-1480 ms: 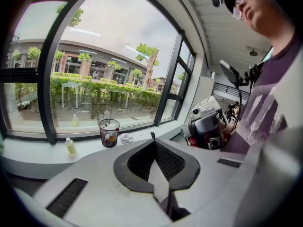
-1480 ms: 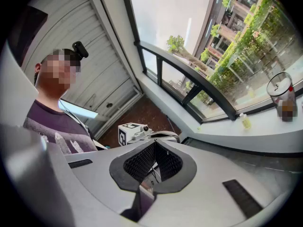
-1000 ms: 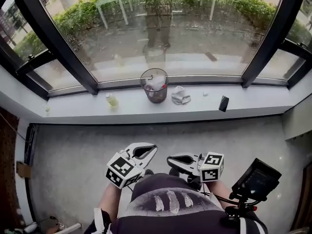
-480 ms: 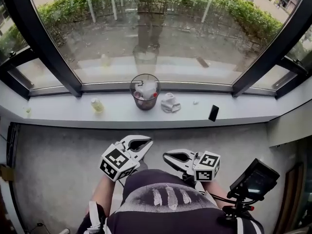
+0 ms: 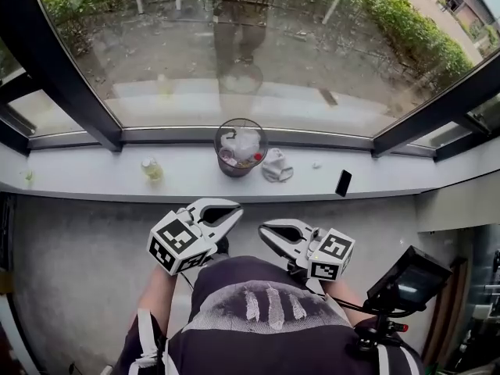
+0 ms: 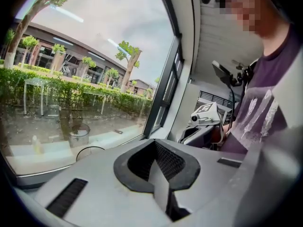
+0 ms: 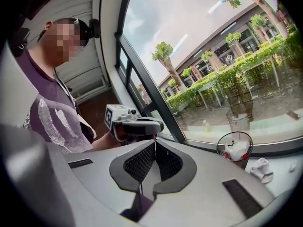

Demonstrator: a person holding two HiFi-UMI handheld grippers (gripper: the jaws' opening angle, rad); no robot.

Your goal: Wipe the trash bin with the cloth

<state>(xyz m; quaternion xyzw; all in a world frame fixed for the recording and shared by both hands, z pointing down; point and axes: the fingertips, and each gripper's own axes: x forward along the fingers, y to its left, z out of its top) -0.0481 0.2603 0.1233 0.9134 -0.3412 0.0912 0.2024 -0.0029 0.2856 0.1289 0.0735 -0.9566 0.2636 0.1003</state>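
Head view: crumpled cloth (image 5: 276,166) lay just right of trash bin (image 5: 241,148), nearer right gripper (image 5: 266,230) than left gripper (image 5: 233,211); both were pressed together, empty.

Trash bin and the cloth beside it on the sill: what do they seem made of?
The trash bin looks like clear, dark-tinted plastic, perhaps fine mesh: its contents show through the wall. The cloth looks like soft white fabric, matte and crumpled.

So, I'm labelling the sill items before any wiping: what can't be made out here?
Trash bin contents, head view: too small, only white and red bits.
Bottle label, head view: too small.
Dark flat object, head view: too small to identify.
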